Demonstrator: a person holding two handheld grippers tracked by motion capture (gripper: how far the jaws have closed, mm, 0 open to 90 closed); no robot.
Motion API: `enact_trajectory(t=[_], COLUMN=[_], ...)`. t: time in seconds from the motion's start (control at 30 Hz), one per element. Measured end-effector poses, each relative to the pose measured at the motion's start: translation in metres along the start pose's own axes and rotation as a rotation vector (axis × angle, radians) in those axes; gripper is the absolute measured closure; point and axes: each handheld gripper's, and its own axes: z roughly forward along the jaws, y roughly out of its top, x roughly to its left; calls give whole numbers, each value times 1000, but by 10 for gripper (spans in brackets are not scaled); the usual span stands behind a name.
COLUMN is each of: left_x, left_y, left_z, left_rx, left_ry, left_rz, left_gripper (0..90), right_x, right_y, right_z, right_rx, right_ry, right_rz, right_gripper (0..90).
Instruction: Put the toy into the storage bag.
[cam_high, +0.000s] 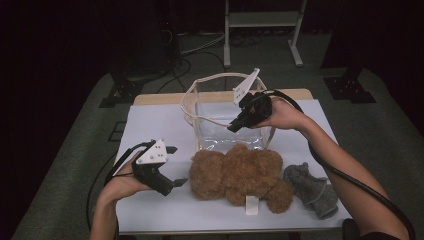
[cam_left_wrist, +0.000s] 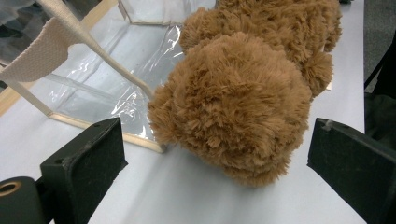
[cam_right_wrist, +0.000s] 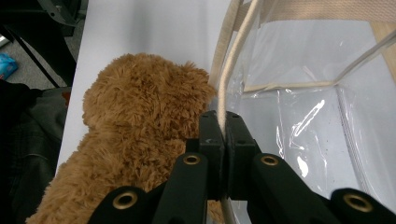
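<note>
Tabletop (cam_high: 150, 210): white surface; carried a clear bag, a plush bear and a grey knitted item.
Clear bag (cam_high: 220, 127): transparent plastic with cream cloth trim and cream handles; stood upright toward the far side of the tabletop, mouth open at the top, just behind the plush bear. In the left claw view the bag (cam_left_wrist: 107, 74) lay left of the bear, its lower trim touching the tabletop.
Bag edge (cam_right_wrist: 223, 88): cream cord-like trim along the near rim of the clear bag; ran straight down between the jaws of the right claw.
Right claw (cam_high: 234, 127): held above the bag's near rim, pointed down and toward the person; jaws fully closed, pinching the bag edge. In the right claw view the right claw (cam_right_wrist: 223, 122) showed both pads pressed together on the trim.
Left claw (cam_high: 175, 165): held low over the tabletop, just left of the plush bear; jaws spread wide, nothing between the pads, not touching the bear.
Plush bear (cam_high: 240, 175): brown, shaggy; lay on the tabletop between the clear bag and the near edge, a white tag at its near side.
Grey knitted item (cam_high: 312, 187): lay flat, just right of the bear.
</note>
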Motion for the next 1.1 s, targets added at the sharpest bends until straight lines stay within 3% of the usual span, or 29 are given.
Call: enact_trajectory(t=[0.07, 0.13, 0.23, 0.27, 0.3, 0.43, 0.6, 0.7, 0.83, 1.0, 1.1], left_x=[0, 0, 1, 2, 1, 2, 2, 2, 1, 1, 2], left_y=[0, 0, -1, -1, -1, -2, -2, -2, -2, -3, -4], left_z=[0, -1, -1, -1, 0, 0, 0, -1, 0, 0, 0], left_rx=[-1, 0, 5, 10, 8, 6, 1, 1, 2, 0, 6], left_ry=[-1, -2, -3, -4, -3, -3, -3, -1, -5, -7, -6], left_rz=[3, 5, 5, 9, 4, 5, 2, -1, -2, -3, -2], left_gripper=[32, 33, 33, 32, 32, 33, 32, 32, 32, 32, 32], right_x=[-1, -3, -3, 1, 3, 16, 41, 59, 75, 78, 76], right_y=[-1, -2, -1, 1, 2, 7, 12, 12, 5, -11, -17], right_z=[0, -3, -10, -19, -23, -36, -42, -34, -10, 24, 33], right_rx=[4, -7, -30, -54, -60, -80, -92, -78, -32, 40, 67], right_ry=[-8, -20, -34, -54, -57, -70, -77, -48, -10, 26, 19], right_rz=[8, 44, 58, 63, 66, 37, -6, -34, -51, -32, -26], right_gripper=[842, 654, 615, 512, 496, 400, 319, 282, 267, 258, 252])
